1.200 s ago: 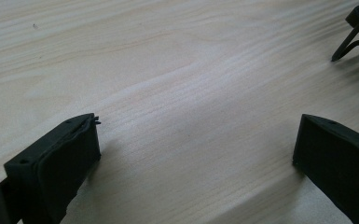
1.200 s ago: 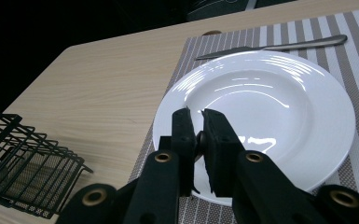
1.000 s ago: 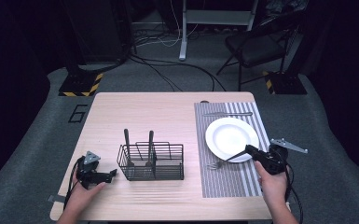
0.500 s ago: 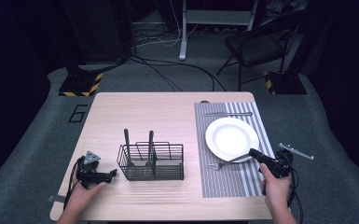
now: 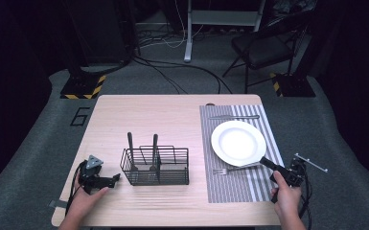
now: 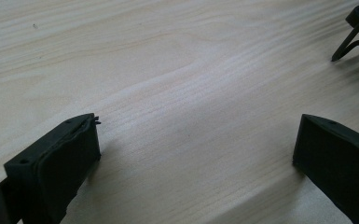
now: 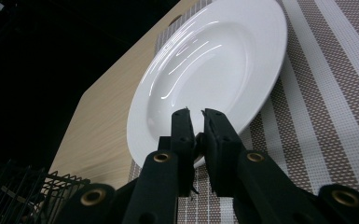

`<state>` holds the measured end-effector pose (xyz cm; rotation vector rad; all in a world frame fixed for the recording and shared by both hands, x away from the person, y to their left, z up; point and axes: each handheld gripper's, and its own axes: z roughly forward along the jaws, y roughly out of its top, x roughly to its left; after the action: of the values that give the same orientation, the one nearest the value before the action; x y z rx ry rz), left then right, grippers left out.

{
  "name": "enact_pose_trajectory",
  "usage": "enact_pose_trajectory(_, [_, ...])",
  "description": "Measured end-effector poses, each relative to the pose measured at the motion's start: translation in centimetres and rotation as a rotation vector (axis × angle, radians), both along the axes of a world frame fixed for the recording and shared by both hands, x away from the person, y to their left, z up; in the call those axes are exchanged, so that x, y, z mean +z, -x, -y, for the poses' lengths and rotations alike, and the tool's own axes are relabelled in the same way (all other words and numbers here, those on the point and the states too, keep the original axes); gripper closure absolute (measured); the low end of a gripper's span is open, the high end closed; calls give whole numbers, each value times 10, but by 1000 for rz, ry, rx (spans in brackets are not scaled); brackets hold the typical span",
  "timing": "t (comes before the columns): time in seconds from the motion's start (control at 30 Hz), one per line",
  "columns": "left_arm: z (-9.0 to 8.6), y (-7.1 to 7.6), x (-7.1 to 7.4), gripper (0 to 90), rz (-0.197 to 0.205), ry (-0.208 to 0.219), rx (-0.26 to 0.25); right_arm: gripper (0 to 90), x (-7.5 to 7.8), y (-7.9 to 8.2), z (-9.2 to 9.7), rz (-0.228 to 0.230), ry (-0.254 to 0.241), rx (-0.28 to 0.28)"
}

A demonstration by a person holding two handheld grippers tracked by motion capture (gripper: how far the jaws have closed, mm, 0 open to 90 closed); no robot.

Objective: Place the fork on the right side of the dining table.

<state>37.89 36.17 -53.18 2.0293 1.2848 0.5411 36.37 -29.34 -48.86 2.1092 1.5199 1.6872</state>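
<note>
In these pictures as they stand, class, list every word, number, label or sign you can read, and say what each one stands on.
"6": a dark numeral on the grey floor, just beyond the table's far left corner.
No other text can be read: none on the plate, the striped placemat or the wire basket.

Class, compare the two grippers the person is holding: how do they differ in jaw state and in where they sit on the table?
The left gripper has its jaws spread wide with bare wood between them; the right gripper has its jaws nearly closed on the fork. The left gripper rests on the bare table beside the wire basket; the right gripper sits at the striped placemat's edge, by the white plate. Both are black and hand-held.
</note>
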Motion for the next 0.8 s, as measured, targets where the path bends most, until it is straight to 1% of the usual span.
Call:
enact_pose_trajectory(0.1, [0,0,0,1,0,0,0,822,-2,0,2,2,-6,-5])
enact_pose_trajectory(0.13, [0,0,0,1,0,0,0,821,-2,1,5,-9,-10,-14])
enact_pose_trajectory(0.3, [0,0,0,2,0,0,0,813,-5,0,6,-18,-1,-20])
enact_pose_trajectory(0.47, [0,0,0,1,0,0,0,801,-10,-1,9,-34,2,-35])
enact_pose_trajectory(0.5, [0,0,0,2,-1,0,0,801,-11,-2,10,-33,-6,-38])
enact_pose_trajectory(0.6, [0,0,0,2,0,0,0,793,-17,-3,14,-48,-11,-54])
enact_pose_trajectory(0.67, [0,0,0,1,0,0,0,793,-19,-4,15,-49,-14,-57])
enact_pose_trajectory(0.8, [0,0,0,1,0,0,0,786,-23,-5,16,-60,-8,-65])
